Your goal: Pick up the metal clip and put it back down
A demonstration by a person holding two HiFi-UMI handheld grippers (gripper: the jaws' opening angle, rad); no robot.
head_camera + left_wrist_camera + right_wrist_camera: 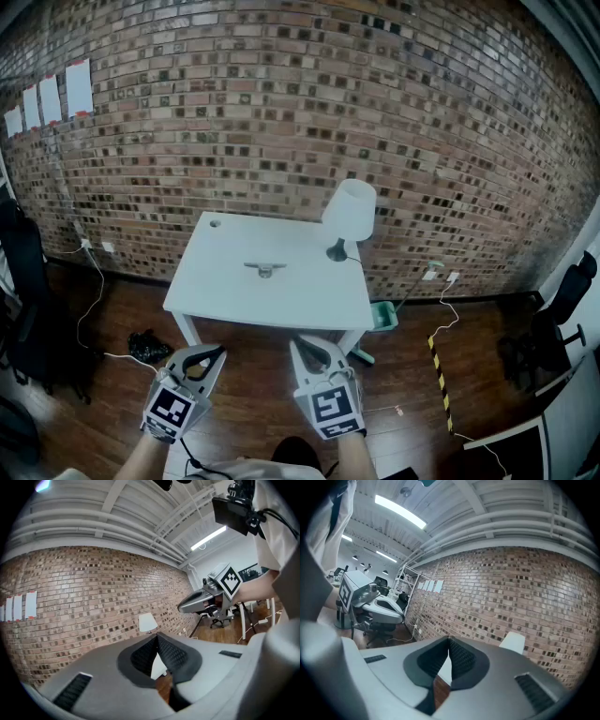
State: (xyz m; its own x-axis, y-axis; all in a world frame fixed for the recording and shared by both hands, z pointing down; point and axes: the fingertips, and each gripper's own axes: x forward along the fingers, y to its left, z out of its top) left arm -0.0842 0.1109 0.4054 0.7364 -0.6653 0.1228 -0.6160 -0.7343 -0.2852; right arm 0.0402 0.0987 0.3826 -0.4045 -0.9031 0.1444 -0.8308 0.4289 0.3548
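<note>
The left tongs (214,355) and the right tongs (300,345) are each pressed fully together with nothing between the pads. They are held low and side by side over the wood floor (253,398), well short of the bench (220,295). The metal clip (265,269) lies flat near the middle of the bench top, untouched, so the pick is not yet begun. The main risk, as I judge it, is arriving closed: unless the tongs spread before they reach the clip, the tips will shove it across the smooth top instead of taking it. The clip looks low and thin, so too high a grip may slip off and too steep a one may jam the tips on the surface. A wide reach could knock the lamp (349,214) at the back right corner, near the clip but apart from it. A white cable (89,300) trailing over the floor could catch a foot on the way in. The bench is plain white with a small hole (215,223) at its back left. Behind it runs a brick wall (281,112) with paper sheets (77,86) at left, and a green bin (383,315) sits by the right leg.
</note>
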